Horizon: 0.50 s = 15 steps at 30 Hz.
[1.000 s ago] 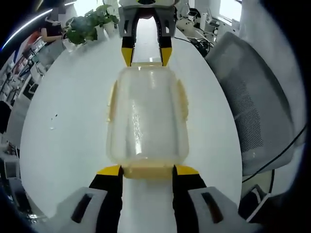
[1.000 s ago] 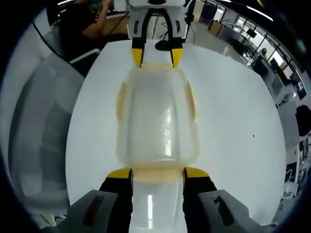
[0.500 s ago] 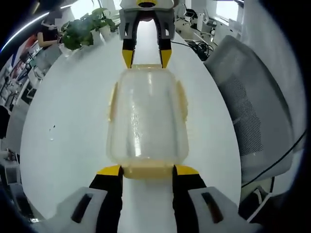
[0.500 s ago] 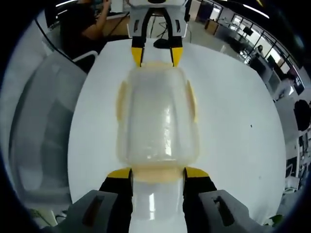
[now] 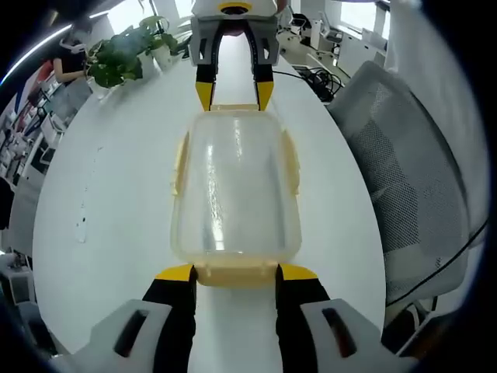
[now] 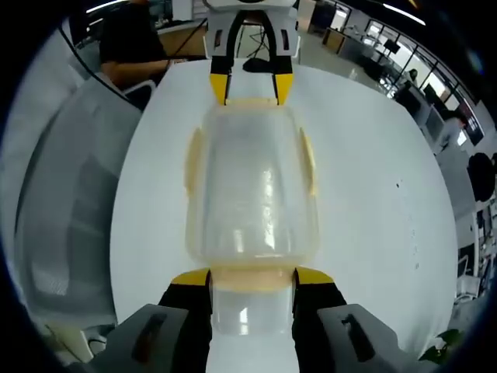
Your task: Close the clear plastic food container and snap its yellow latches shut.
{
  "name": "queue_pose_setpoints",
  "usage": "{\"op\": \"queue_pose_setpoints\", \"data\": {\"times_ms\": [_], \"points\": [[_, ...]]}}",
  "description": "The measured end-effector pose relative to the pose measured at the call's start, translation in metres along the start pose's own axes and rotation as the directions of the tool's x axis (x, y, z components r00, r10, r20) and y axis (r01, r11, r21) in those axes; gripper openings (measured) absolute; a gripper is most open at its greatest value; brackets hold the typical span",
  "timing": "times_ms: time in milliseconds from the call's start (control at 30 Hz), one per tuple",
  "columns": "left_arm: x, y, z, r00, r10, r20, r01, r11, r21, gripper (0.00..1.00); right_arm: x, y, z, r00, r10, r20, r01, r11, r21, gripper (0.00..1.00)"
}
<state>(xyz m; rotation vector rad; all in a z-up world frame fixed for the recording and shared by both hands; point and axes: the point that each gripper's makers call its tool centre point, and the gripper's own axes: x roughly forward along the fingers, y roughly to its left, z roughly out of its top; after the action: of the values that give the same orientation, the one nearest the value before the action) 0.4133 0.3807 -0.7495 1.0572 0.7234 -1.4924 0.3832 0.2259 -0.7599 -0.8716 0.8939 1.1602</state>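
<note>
Left gripper view, container lengthwise between both grippers' open fingers, bare white table either side.

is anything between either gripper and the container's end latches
Nothing visible. The left gripper has its jaws at the near end latch of the container; the right gripper sits at the far end latch. Only bare white table lies around it.
</note>
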Motion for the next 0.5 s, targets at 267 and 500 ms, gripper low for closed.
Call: {"op": "queue_pose_setpoints", "data": {"times_ms": [267, 500], "points": [[0.004, 0.002, 0.010, 1.000, 0.000, 0.008, 0.000, 1.000, -0.006, 0.39, -0.005, -0.002, -0.011, 1.000, 0.001, -0.003, -0.001, 1.000, -0.006, 0.39], [0.010, 0.003, 0.019, 1.000, -0.003, 0.014, 0.003, 1.000, -0.009, 0.39, -0.006, -0.003, -0.022, 1.000, 0.002, -0.007, -0.002, 1.000, -0.007, 0.39]]}}
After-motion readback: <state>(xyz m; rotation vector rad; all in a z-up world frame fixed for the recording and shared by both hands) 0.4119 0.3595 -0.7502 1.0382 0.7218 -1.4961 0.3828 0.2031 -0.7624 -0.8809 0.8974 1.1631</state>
